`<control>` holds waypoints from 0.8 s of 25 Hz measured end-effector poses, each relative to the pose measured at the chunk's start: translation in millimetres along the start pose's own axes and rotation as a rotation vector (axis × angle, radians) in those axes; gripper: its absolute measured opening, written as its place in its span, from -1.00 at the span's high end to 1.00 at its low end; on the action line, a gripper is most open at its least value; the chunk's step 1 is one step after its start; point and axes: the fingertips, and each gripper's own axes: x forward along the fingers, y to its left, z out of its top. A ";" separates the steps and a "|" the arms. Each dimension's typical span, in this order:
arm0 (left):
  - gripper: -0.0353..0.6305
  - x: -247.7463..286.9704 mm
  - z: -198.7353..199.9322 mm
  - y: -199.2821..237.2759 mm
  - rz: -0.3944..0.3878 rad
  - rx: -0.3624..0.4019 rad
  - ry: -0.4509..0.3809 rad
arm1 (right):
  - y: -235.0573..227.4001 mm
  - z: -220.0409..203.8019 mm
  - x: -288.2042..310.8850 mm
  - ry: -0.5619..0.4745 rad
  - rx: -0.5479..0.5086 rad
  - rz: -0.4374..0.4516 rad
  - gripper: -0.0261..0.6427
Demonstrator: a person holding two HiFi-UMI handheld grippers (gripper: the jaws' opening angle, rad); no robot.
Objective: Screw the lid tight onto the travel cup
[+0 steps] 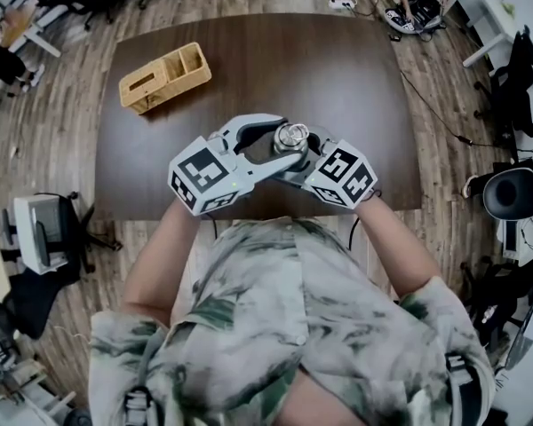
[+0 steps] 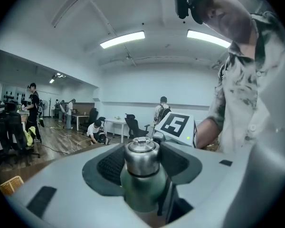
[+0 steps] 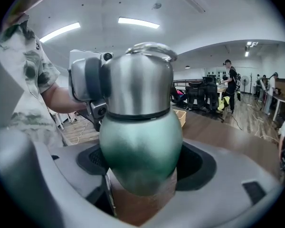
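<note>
So the left hand-held gripper (image 2: 141,166) is squeezing its jaws onto the silver lid (image 2: 141,155), dark pads pressing in from both sides. The right hand-held gripper (image 3: 140,164) is clamping the rounded green body of the travel cup (image 3: 140,146), which is filling most of its own view. The lid is sitting on top of the cup, with a thin dark seam running between silver and green.

In the head view both grippers are meeting nose to nose, the left one coming in from 9 o'clock and the right one from 3 o'clock, marker cubes pointing back at the person. The cup is standing upright between them, over the 6 o'clock edge of the dark desk (image 1: 338,69). A wooden box (image 1: 164,76) is sitting at about 10 o'clock from the cup, well apart from it.
</note>
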 end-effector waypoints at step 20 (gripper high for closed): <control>0.12 4.1 -5.0 12.8 0.365 -0.039 0.004 | -9.3 -2.7 8.6 0.013 0.054 -0.066 -0.27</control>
